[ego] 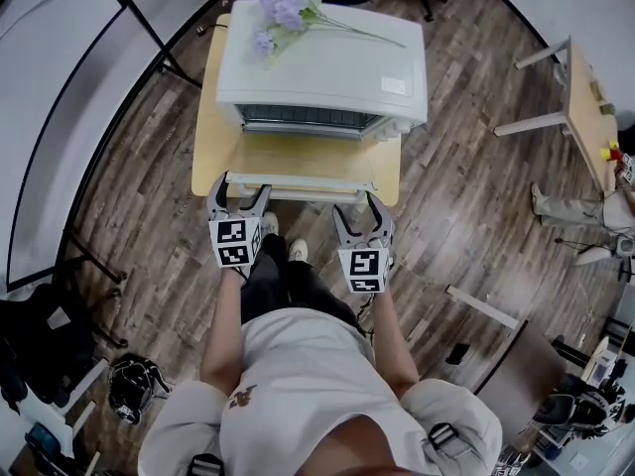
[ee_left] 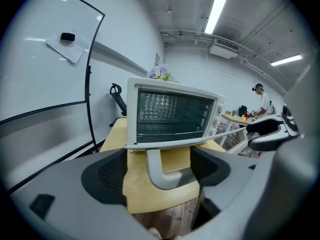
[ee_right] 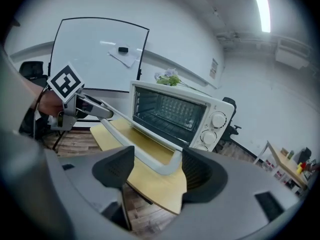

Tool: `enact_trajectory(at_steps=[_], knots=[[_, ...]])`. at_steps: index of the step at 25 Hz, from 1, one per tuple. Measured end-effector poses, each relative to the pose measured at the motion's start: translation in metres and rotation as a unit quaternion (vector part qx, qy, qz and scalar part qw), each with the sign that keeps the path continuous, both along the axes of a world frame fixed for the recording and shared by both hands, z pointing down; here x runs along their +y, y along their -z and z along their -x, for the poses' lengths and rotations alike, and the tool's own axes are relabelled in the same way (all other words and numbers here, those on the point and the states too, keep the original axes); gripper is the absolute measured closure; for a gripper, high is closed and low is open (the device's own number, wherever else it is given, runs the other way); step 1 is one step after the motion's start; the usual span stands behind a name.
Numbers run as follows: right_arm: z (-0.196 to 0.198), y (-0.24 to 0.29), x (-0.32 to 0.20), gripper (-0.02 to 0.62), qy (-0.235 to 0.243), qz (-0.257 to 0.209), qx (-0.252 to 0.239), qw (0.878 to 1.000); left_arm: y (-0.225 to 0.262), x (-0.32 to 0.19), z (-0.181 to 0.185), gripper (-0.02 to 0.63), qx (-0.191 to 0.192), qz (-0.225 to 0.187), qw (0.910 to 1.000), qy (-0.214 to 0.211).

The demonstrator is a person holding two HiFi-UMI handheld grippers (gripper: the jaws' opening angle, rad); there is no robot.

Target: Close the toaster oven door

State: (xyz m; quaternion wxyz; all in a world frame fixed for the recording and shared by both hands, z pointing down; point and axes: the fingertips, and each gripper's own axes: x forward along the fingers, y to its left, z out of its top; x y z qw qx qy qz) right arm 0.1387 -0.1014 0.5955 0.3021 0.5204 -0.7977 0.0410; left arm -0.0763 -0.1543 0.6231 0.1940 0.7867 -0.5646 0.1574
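A white toaster oven (ego: 322, 62) stands on a small wooden table (ego: 220, 147). Its door (ego: 301, 181) hangs open toward me, nearly flat, with the wire racks showing inside (ee_left: 172, 116). My left gripper (ego: 238, 198) sits at the left end of the door handle (ee_left: 162, 171). The handle's leg lies between the jaws with a gap on each side, so the left gripper (ee_left: 161, 168) is open. My right gripper (ego: 362, 211) is at the handle's right end (ee_right: 169, 165). Its jaws stand apart around the end, with the handle close to the right pad (ee_right: 200, 171).
Purple artificial flowers (ego: 283, 8) lie on the oven's top. A whiteboard (ee_right: 95, 54) stands to the left. A second small table (ego: 585, 107) is at the far right, and a person (ee_left: 260, 101) stands in the background. My feet (ego: 283, 244) are just under the table's front edge.
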Motion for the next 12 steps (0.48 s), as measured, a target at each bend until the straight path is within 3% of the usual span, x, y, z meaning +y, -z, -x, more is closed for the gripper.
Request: enact_trajectory(at_steps=[4,12], knots=[[0.012,0.010,0.000,0.301,0.025,-0.011,0.023,0.999,0.004,-0.002,0.001,0.215,-0.001,-0.003,1.0000,0.003],[0.029,0.013,-0.007,0.359,0.064,-0.008,0.020,0.998,0.018,-0.011,0.000,0.215,0.001,-0.018,0.9998,0.011]])
